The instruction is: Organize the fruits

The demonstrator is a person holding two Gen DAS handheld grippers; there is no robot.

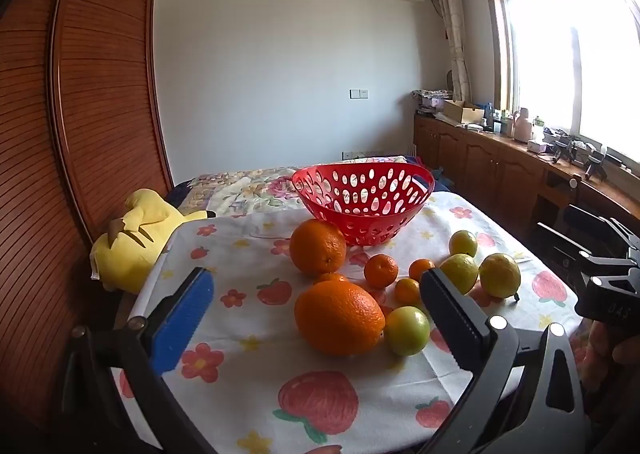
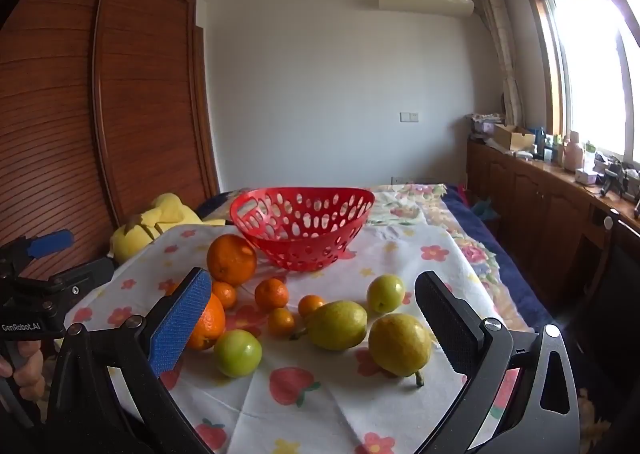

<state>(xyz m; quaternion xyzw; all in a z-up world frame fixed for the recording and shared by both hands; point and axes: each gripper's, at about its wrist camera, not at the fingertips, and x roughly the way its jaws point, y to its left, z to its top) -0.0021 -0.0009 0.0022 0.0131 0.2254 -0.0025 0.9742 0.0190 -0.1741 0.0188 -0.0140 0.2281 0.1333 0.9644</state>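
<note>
A red perforated basket (image 1: 362,197) (image 2: 302,225) stands empty at the back of a flowered tablecloth (image 1: 248,366) (image 2: 304,406). In front of it lie two large oranges (image 1: 338,317) (image 1: 317,246), several small tangerines (image 1: 381,270) (image 2: 271,294), two yellow-green pears (image 2: 399,344) (image 2: 337,324) and two green round fruits (image 1: 407,330) (image 2: 237,352) (image 2: 385,292). My left gripper (image 1: 316,306) is open, hovering before the near orange. My right gripper (image 2: 316,314) is open too, facing the pears. Neither holds anything.
A yellow plush toy (image 1: 132,242) (image 2: 156,225) lies at the table's left edge beside a brown wooden wardrobe (image 1: 80,113). A floral bedspread (image 2: 424,205) stretches behind the basket. Cluttered wooden cabinets (image 1: 500,161) run under the window on the right.
</note>
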